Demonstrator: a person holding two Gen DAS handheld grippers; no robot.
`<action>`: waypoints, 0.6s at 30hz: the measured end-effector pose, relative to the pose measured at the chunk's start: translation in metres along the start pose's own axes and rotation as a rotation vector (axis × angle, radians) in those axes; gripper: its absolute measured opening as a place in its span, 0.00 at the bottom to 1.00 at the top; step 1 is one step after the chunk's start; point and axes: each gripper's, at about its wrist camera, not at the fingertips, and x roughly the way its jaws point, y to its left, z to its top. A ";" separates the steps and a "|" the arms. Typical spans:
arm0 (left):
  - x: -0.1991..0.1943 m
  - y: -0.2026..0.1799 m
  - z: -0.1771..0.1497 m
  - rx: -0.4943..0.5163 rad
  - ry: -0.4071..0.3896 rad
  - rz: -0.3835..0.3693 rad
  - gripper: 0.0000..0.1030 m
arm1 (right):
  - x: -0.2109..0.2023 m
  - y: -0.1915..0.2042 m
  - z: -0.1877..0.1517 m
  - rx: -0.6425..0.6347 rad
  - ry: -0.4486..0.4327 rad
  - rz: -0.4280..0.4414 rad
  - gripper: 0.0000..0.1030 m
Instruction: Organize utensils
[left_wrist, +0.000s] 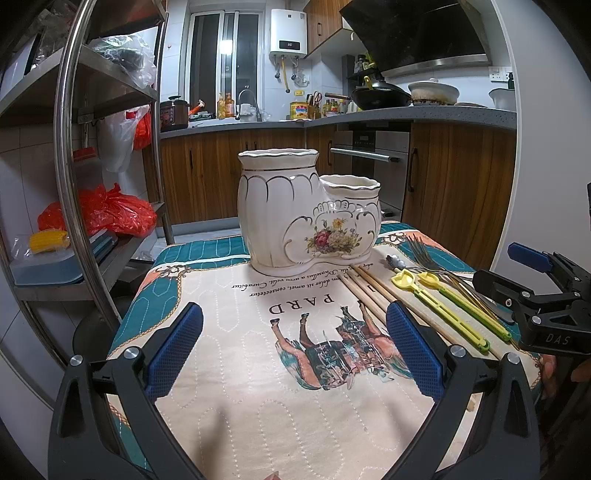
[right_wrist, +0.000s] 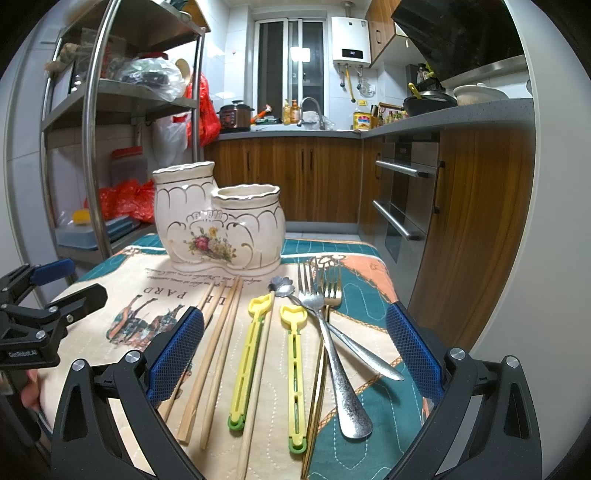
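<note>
Beside the holder: four chopsticks, two yellow scoops, two forks, one spoon; left gripper and right gripper both wide, empty.

At my ten o'clock I see a steel shelf rack holding red bags; at twelve a window, at two an oven.

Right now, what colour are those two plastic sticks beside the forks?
Yellow sticks with green ends; the right wrist view shows them best.
</note>
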 end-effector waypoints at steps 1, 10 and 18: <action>0.000 0.000 0.000 0.000 0.000 0.000 0.95 | 0.000 0.000 0.000 0.001 0.001 0.001 0.95; 0.000 0.000 0.000 -0.001 0.000 0.000 0.95 | 0.000 0.000 0.000 0.001 0.002 0.001 0.95; 0.000 0.000 0.000 -0.002 0.001 0.000 0.95 | 0.000 -0.001 0.001 0.002 0.003 0.001 0.95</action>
